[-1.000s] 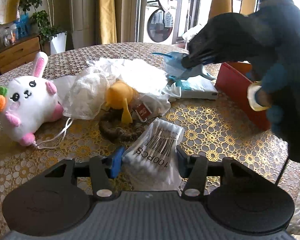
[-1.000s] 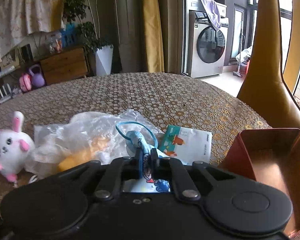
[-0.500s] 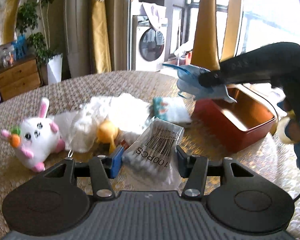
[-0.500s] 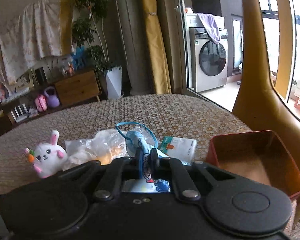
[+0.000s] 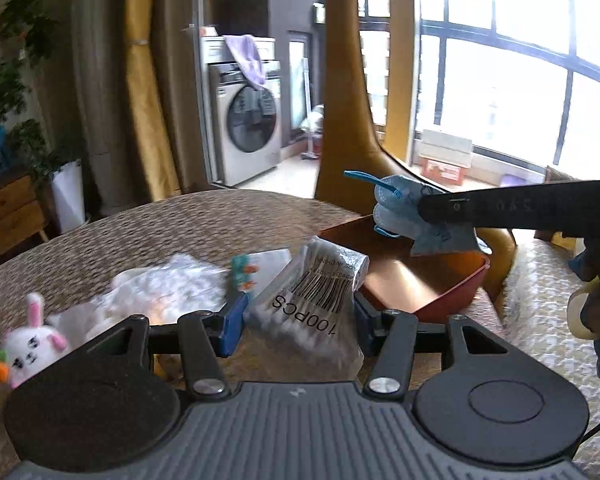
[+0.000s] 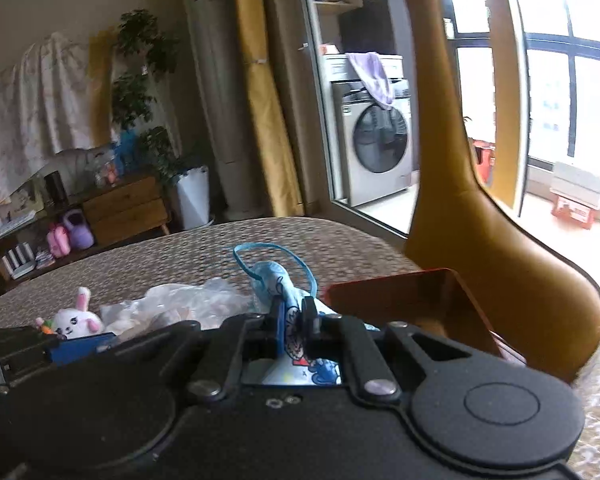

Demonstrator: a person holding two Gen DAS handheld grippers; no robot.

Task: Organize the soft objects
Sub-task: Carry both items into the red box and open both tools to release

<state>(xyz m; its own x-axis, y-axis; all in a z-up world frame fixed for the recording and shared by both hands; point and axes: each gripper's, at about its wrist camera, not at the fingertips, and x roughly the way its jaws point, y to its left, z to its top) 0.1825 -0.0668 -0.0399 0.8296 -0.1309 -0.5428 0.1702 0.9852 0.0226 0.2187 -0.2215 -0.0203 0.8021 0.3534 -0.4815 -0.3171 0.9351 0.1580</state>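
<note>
My left gripper [image 5: 298,314] is shut on a clear pack of cotton swabs [image 5: 312,300] and holds it above the table. My right gripper [image 6: 294,314] is shut on a blue printed face mask [image 6: 274,280] with blue ear loops. In the left wrist view the right gripper [image 5: 424,208] holds the mask [image 5: 396,208] above the red-brown box [image 5: 412,276]. The box also shows in the right wrist view [image 6: 400,300], just right of the mask.
A white bunny plush [image 5: 30,344] lies at the left of the round patterned table [image 5: 140,232]. Crumpled white plastic bags [image 5: 168,292] and a flat white packet [image 5: 260,268] lie in the middle. A mustard chair [image 6: 480,220] stands behind the box.
Both grippers have risen and swung right toward the red-brown box, each keeping its load. The mask now hangs over the box. The plush and bags have slid to the left of both views.
</note>
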